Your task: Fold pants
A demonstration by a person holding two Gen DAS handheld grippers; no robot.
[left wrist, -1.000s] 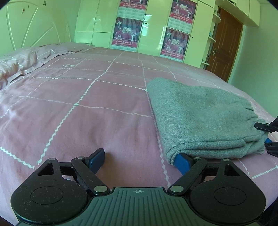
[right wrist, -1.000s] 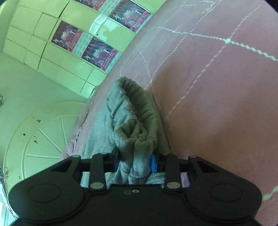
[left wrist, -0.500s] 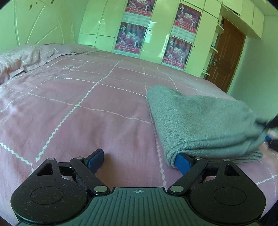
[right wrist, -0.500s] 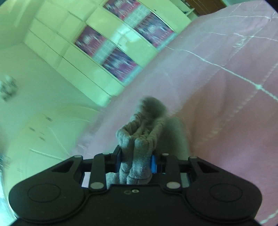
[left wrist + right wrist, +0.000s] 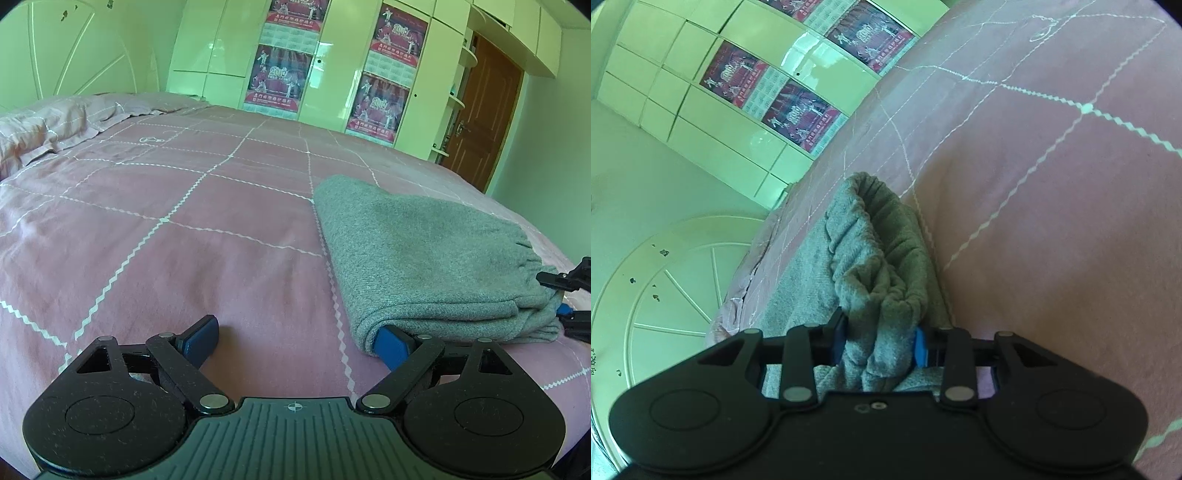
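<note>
Two tools | left tool (image 5: 295,339) spread | right tool (image 5: 881,345) pinching pants (image 5: 424,258) waistband | bed (image 5: 184,240)

Pants (image 5: 424,258) folded on bed (image 5: 184,240), toward its right side; pillow (image 5: 33,129) at bed's far-left; wardrobe (image 5: 332,66) behind bed.

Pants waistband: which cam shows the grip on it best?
Right wrist view: the gathered waistband sits pinched between the right gripper pads. Left wrist view shows the folded pants whole, waistband only at the frame's edge.
</note>
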